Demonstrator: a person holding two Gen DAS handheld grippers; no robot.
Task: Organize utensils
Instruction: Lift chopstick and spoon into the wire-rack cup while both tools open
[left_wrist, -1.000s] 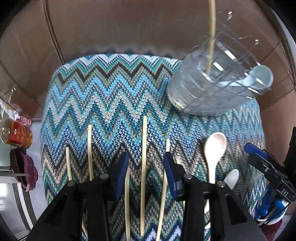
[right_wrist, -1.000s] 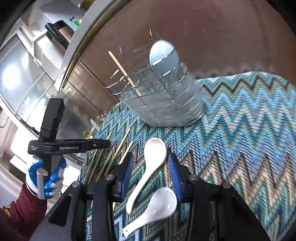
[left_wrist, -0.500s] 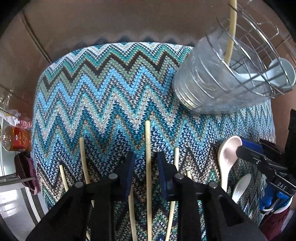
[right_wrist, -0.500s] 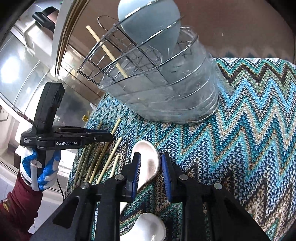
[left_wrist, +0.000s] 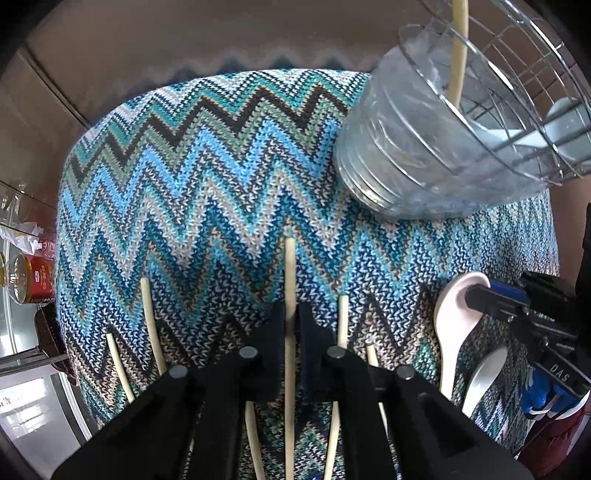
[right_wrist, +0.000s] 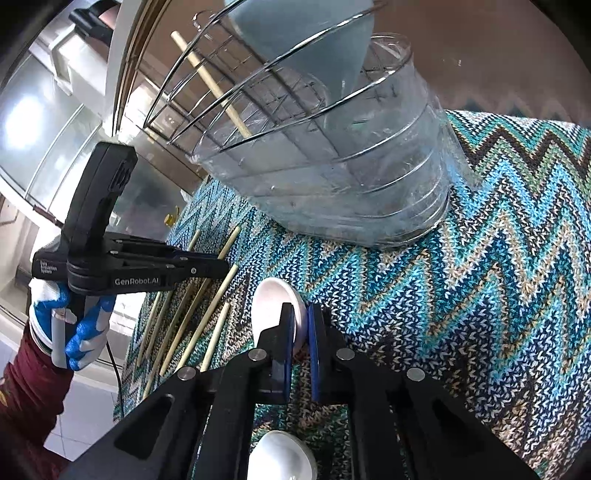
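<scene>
Down on the zigzag cloth (left_wrist: 207, 192), short of the clear utensil holder (left_wrist: 413, 162), both of my tongs have just been closing, and each now has something pinched. My left gripper (left_wrist: 290, 325) points almost straight down with its jaws narrow on one chopstick (left_wrist: 290, 266). That stick's long axis runs straight away from the gripper toward the far side of the cloth, so I've got it crosswise, part-way along, with a good length poking out ahead. More chopsticks (left_wrist: 149, 317) lie on either side of it, roughly parallel, some just beside the jaws.

My right gripper (right_wrist: 302, 325) comes in at a slant, jaws narrow on the edge of the white soup spoon (right_wrist: 273, 306), biting at the bowl end. A second white spoon (right_wrist: 282, 461) sits nearer me than that one, untouched.

The holder stands up and to the right of the left gripper, beyond the spoon for the right. It already carries one chopstick (right_wrist: 210, 77) and a pale blue spoon (right_wrist: 306, 40) in its wire rack (right_wrist: 207, 92). I reckon the right hand is nearer to it. For the left, the stick has to swing from flat to upright before it drops in.
</scene>
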